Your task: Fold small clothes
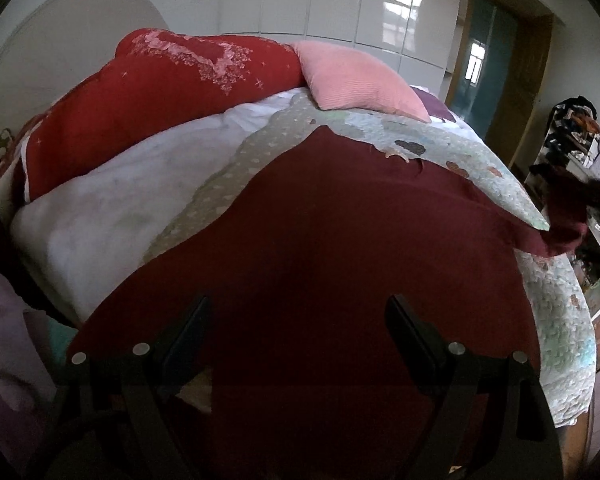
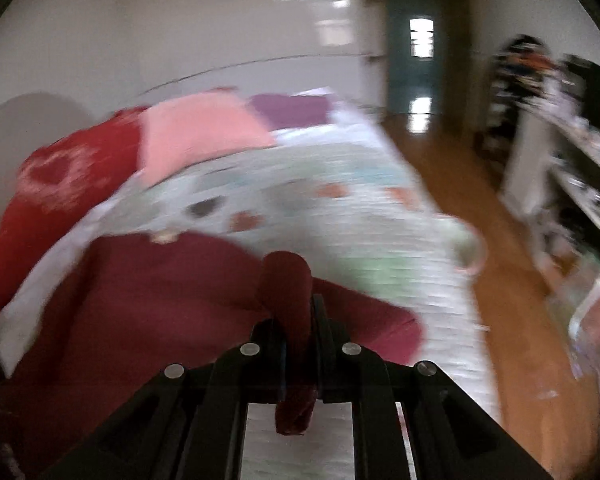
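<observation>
**Right tool pinching the garment's corner while the left waits open above it**

A dark maroon garment (image 1: 320, 248) is lying spread across the near part of the bed, on top of a pale quilted bedspread (image 1: 480, 152) printed with small shapes. The cloth is looking soft, matte and thin, draping flat with a few shallow folds; its far edge is running to a point toward the pillows.

The right tool (image 2: 306, 312) is clamping a bunched fold of the maroon fabric between its nearly closed jaws, with a roll of cloth standing up past the fingertips and a tail hanging below them. That view is smeared by motion. The gripped part is the garment's right-hand corner, which in the left view is lifting off the bed's edge.

The left tool (image 1: 298, 320) is holding its jaws wide apart, gripping nothing, hovering just over the garment's near middle. The cloth is stretching away from it, forward and to both sides.

The fold probably depends on carrying the lifted right corner leftward across the body, so the right hand is the nearer one to that work.

A red embroidered pillow (image 1: 160, 92) and a ribbed pink cushion (image 1: 360, 76) are sitting beyond.
</observation>
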A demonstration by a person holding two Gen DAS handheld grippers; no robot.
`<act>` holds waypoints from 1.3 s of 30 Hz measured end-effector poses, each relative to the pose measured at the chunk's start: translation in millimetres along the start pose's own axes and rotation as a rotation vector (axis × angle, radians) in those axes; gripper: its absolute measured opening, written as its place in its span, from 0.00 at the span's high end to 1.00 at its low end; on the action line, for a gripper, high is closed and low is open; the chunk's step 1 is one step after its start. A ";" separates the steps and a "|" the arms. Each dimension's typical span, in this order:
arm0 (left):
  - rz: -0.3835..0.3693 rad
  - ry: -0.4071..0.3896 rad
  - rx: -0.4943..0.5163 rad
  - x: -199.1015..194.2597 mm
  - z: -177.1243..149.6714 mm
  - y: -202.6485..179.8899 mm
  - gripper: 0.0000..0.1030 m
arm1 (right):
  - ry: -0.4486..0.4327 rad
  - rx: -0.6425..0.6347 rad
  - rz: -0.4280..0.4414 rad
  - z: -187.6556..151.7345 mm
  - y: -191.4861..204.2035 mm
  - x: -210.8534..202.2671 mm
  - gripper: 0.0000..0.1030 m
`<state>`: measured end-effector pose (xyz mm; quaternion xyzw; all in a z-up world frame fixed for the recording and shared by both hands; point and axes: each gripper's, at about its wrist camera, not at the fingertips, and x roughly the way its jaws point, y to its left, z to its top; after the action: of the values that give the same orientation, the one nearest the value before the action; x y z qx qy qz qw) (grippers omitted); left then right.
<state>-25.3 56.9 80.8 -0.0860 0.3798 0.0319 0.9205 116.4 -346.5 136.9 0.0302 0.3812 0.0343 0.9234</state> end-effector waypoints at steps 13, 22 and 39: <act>0.017 0.007 -0.050 7.5 -0.4 36.4 0.15 | 0.214 -0.135 0.357 -4.7 225.9 136.3 0.90; -0.001 0.028 -0.080 11.0 -2.2 40.8 0.15 | 0.253 -0.060 0.513 -19.8 243.3 146.3 0.42; -0.157 0.112 0.009 61.5 47.8 -12.5 0.15 | 0.210 0.164 0.223 -62.8 46.6 121.1 0.71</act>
<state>53.0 52.9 72.5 -0.1129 0.4230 -0.0472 0.8978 155.7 -287.7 11.2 0.1438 0.4713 0.1081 0.8634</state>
